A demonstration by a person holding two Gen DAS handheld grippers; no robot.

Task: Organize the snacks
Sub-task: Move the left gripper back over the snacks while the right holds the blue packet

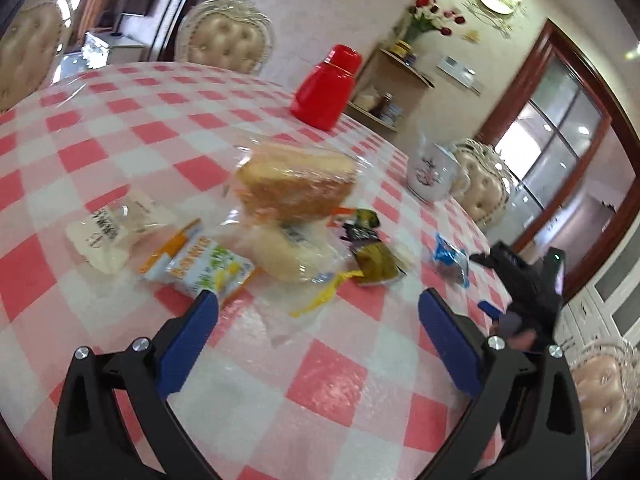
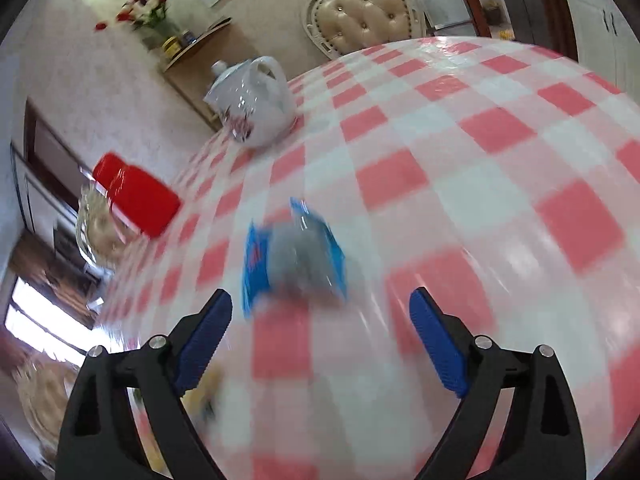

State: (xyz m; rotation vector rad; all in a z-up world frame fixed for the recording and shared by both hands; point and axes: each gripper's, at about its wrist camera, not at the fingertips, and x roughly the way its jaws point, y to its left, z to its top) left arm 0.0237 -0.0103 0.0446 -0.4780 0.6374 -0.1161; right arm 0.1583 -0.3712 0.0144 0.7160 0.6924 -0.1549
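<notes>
The near tabletop point(image 1: 320, 392) lies bare in front of the left gripper point(image 1: 318, 312); beyond it the snack pile point(image 1: 288, 216) crowds the middle; the red jar point(image 1: 324, 88) and white pot point(image 1: 434, 172) stand behind near the far edge; the blue packet point(image 2: 294, 256) lies alone just ahead of the right gripper point(image 2: 320, 308), with bare cloth on both sides; chairs point(image 2: 364, 16) ring the rim.

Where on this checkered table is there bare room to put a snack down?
Bare cloth lies between the left gripper and the snack heap, and behind the wrapped bread toward the red container. In the right wrist view, cloth right of the blue packet is bare. The heap around the bread is crowded.
</notes>
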